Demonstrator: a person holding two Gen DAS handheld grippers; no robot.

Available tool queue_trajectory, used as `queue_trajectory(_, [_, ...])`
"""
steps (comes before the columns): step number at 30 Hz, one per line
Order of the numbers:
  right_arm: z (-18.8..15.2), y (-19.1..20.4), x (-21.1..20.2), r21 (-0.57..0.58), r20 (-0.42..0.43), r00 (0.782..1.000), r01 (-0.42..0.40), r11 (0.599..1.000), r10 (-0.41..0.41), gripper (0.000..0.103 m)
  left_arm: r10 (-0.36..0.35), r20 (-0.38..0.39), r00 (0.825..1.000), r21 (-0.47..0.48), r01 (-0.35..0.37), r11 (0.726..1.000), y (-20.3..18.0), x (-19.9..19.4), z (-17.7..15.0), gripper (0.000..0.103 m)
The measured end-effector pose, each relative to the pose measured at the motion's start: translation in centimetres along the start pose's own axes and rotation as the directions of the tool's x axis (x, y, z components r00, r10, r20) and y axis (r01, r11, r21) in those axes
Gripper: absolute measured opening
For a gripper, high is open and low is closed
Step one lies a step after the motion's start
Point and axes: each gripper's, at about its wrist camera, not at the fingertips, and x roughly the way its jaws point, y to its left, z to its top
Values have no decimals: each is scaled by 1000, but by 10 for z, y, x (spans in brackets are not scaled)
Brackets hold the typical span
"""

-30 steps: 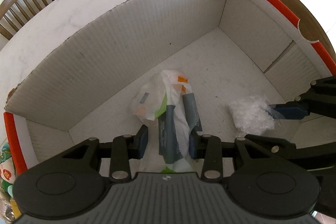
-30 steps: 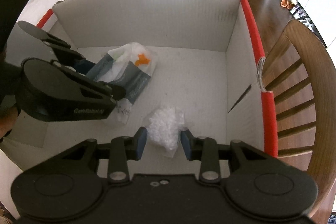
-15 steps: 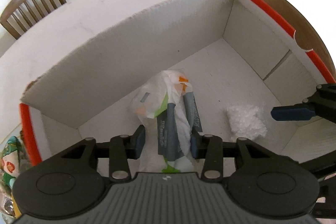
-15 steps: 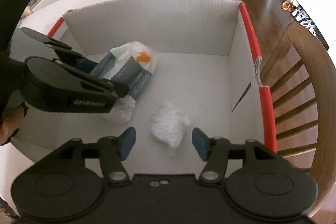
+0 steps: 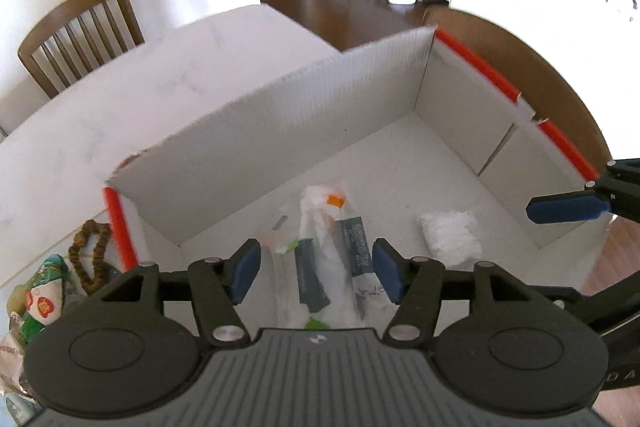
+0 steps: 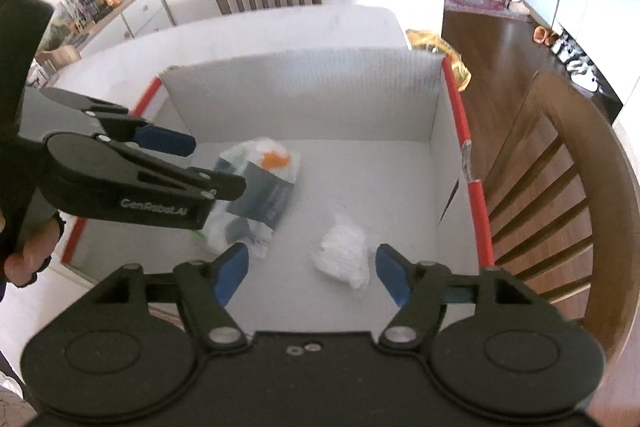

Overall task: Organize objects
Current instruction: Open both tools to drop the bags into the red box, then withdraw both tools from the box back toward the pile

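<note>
Both your grippers' jaws have just been opening and stand wide, empty, above the box (image 6: 304,95). The printed bag (image 5: 332,259) and white wad (image 6: 346,255) appear released; lift straight clear of the walls.

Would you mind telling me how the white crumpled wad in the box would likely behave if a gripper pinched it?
The white crumpled wad looks like thin film, so it probably squashes flat and weighs little. Lying loose on the box floor, a nudge would likely slide it, not roll it.
</note>
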Motion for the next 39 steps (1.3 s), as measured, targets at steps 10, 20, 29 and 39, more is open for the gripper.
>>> queue_trajectory(10, [-5, 19, -36, -1, 94, 996, -12, 1000, 12, 77, 2, 139, 990, -37, 3, 999, 14, -58, -17, 71])
queue_trajectory(20, [-8, 52, -59, 8, 180, 983, -26, 1000, 24, 87, -22, 254, 967, -52, 36, 998, 35, -113, -50, 78])
queue_trajectory(29, [-10, 96, -70, 3, 248, 967, -53, 999, 51, 99, -1, 321, 947, -119, 41, 992, 71, -150, -82, 79])
queue_trajectory(39, [-15, 145, -71, -7, 296, 952, -79, 997, 78, 102, 15, 368, 930, -170, 51, 984, 111, -174, -125, 98])
